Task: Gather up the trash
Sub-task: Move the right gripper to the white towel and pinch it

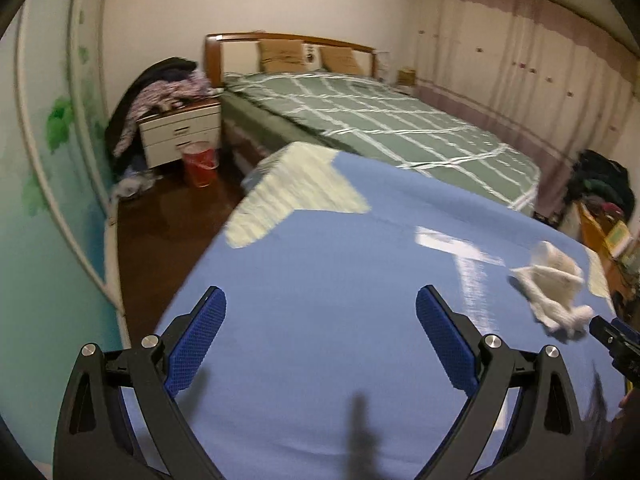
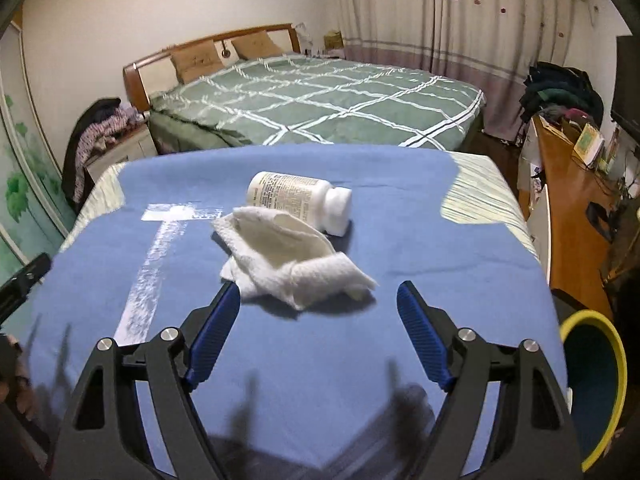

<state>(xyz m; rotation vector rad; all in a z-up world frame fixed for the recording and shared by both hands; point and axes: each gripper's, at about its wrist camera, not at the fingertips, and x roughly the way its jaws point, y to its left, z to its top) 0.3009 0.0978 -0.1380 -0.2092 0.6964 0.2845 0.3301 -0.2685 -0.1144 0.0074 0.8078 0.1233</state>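
Note:
A crumpled white paper towel [image 2: 288, 258] lies on the blue cloth [image 2: 420, 240], with a white pill bottle [image 2: 298, 198] on its side just behind it. My right gripper [image 2: 318, 300] is open, its blue fingertips just short of the towel, nothing between them. In the left wrist view the same towel [image 1: 554, 294] sits at the far right, with a tip of the right gripper beside it. My left gripper [image 1: 320, 306] is open over bare blue cloth [image 1: 320, 264], well left of the towel, and holds nothing.
A bin with a yellow rim [image 2: 596, 384] stands at the lower right edge of the cloth-covered surface. White tape marks [image 2: 160, 248] cross the cloth. Beyond are a green quilted bed [image 2: 320, 96], a red bucket [image 1: 200, 162] on the floor and a wooden desk [image 2: 576, 216].

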